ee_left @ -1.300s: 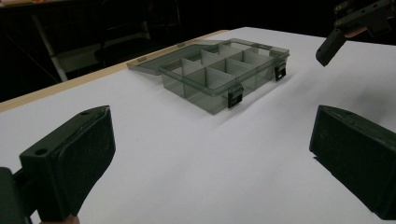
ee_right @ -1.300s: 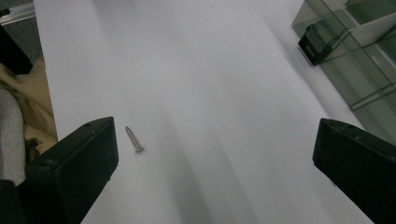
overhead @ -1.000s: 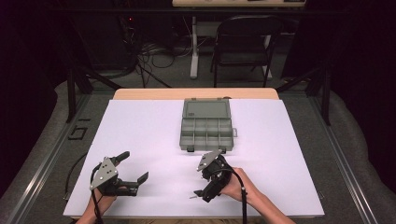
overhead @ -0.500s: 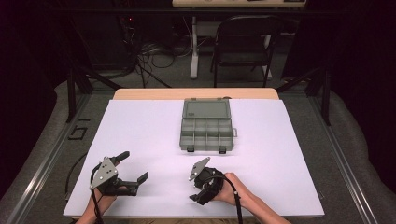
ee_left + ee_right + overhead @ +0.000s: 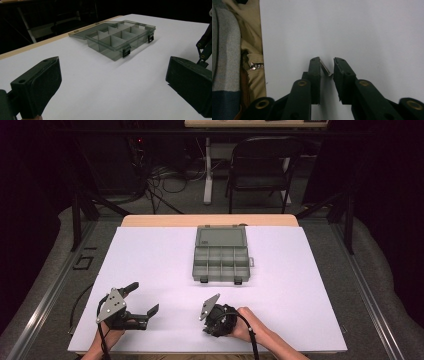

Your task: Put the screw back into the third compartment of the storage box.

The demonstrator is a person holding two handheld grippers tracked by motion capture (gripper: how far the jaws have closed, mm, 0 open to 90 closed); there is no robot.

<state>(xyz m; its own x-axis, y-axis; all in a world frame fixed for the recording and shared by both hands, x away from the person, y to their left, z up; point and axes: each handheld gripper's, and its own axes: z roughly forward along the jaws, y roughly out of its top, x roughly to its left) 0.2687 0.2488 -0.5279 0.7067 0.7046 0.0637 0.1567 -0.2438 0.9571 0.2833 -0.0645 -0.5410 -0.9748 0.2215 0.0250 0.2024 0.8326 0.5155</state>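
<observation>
Worktop (image 5: 300, 285): white surface over a tan wooden edge. Organizer box (image 5: 220, 260): translucent smoke-grey (black latches). Screw (image 5: 325, 68): silver, threaded. Right tool (image 5: 327, 65) and left tool (image 5: 146, 297): black jaws.

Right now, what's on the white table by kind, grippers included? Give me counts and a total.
Grippers: 2, the left gripper and the right gripper
Compartment boxes: 1, the grey organizer box, lid open
Screws: 1, the screw, lying between the right gripper's jaws, which have just been closing
Total: 4
</observation>
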